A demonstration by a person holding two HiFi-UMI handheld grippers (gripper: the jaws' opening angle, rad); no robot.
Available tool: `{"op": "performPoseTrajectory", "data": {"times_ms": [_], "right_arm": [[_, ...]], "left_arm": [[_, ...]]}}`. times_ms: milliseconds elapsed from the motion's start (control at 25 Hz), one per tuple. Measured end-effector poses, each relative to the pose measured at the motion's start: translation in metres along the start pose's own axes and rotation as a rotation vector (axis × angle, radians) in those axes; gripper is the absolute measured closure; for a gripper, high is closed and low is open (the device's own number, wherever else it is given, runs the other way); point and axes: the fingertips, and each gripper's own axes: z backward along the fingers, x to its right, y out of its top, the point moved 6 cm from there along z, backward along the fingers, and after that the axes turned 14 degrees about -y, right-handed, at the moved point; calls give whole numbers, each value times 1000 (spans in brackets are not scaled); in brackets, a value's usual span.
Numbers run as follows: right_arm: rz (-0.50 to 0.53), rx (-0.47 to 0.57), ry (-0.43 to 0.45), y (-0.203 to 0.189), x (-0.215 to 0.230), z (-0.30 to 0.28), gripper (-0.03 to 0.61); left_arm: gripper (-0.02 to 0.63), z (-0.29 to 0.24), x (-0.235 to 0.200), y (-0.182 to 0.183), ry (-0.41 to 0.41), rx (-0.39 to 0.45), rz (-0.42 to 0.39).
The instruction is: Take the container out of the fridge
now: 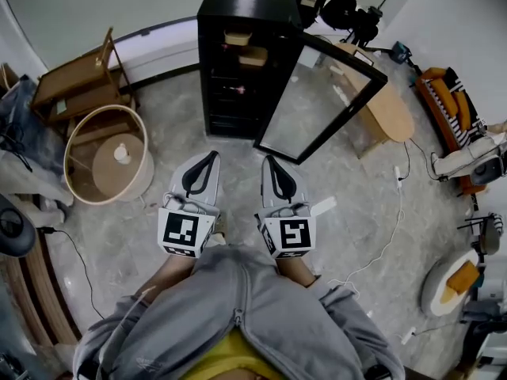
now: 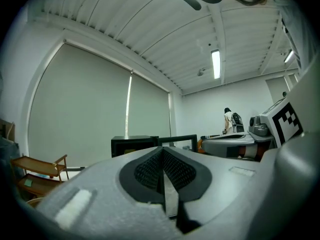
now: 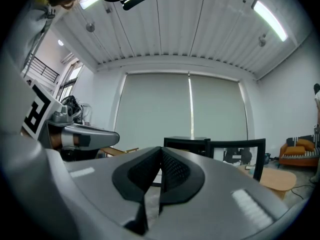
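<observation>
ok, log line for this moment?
stage: before reach | fridge door: open | container: upper shelf, untouched | left hand-held gripper: shut, empty | right hand-held gripper: shut, empty

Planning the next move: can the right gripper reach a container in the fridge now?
Likely yes, once brought closer: the fridge door stands open, exposing the tan container. The right gripper is shut and short of it.
</observation>
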Motion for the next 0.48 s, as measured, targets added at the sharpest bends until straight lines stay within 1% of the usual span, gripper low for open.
{"op": "performPoseTrajectory", "data": {"times_ms": [240,400,480], "right_arm": [[-7,0,-50,-4,4,-74,578],[-8,-1,-91,-8,6,-101,578],[-9,-19,-104,-13,6,-109,578]], "left_arm": [[611,-53,-55,-5,-64,0,-18],[611,-80,-80,-8,-112,2,-17],[611,-88,-87,-11,-127,2,-6]]}}
